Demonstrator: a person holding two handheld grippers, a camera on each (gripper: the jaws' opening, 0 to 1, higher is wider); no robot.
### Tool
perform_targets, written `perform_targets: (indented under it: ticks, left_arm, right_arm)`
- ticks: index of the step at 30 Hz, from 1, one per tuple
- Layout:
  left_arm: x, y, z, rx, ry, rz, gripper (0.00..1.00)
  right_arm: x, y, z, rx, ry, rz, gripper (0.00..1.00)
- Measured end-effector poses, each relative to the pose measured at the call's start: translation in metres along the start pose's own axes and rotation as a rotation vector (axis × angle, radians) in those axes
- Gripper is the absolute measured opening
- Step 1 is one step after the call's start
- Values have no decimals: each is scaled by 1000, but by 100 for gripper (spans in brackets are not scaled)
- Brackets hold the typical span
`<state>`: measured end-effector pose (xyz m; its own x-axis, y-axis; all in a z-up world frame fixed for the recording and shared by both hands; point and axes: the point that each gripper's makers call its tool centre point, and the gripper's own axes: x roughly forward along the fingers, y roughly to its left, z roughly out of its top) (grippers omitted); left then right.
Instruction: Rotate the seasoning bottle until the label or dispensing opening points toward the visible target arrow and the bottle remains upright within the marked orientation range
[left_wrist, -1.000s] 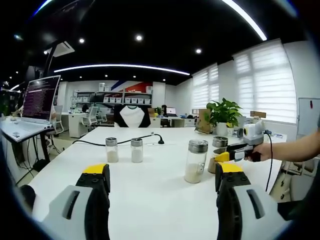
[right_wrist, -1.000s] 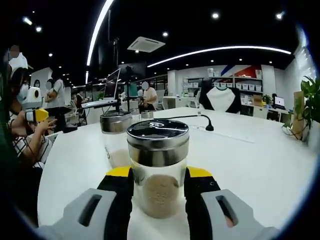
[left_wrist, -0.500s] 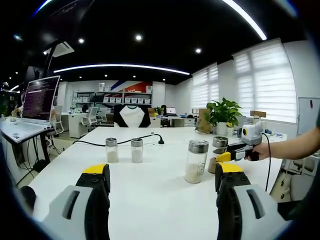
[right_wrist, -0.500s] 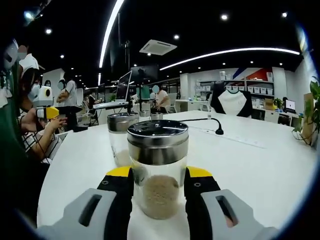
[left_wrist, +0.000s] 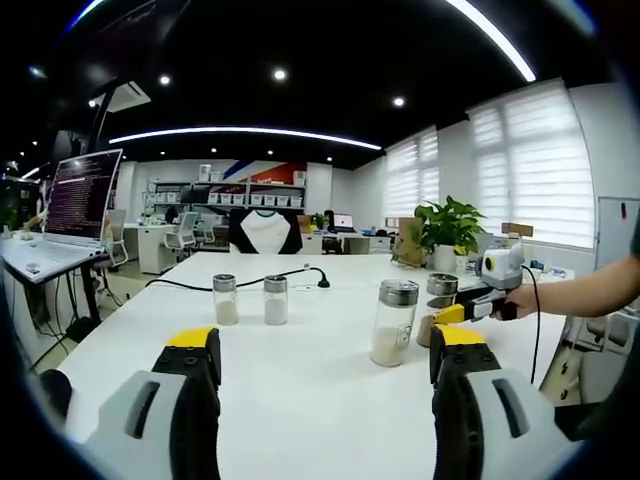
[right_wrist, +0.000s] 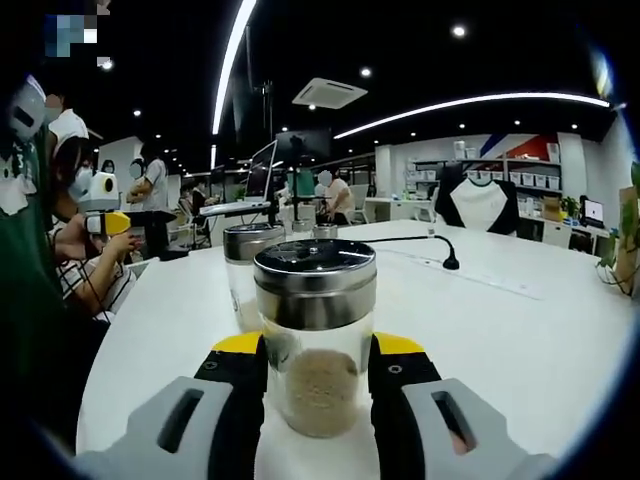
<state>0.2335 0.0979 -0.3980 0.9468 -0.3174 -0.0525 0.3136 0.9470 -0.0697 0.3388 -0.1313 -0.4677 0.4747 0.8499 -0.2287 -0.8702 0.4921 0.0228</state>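
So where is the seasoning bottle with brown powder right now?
In the right gripper view the seasoning bottle stands upright on the white table, clamped between the right tongs, with another bottle just behind it.

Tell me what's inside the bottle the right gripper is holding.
The seasoning bottle, clamped between the right gripper jaws, holds a tan granular seasoning in roughly its lower half. Its metal lid hides the top of the interior.

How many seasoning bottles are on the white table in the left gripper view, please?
4: two small bottles side by side at left-centre, a taller bottle at centre-right, and one between the right gripper's jaws.
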Motion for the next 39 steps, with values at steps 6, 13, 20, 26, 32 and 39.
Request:
perform_targets:
  ticks: [6,13,20,26,32,39]
  left_arm:
    - [0,-1,0,1,1,-2,91]
    - [-1,2,1,10,4,11,91]
    - [-1,2,1,7,5,11,91]
    - [0,1,0,6,6,9,91]
    - [0,0,0,3,6,8,91]
    - [1,-4,-1,-1,9,-6,90]
  right_arm:
    - [0,0,0,0,12,6,38]
    - [0,-3,-1,50,8,-15,41]
    - [-7,-7,3,107,-19,-62,51]
    - [-15,-5,1,131,-27,-95,53]
    - [-18,-6,1,120,-31,-167,55]
    - [-22,-2,7,123,-87,-267,56]
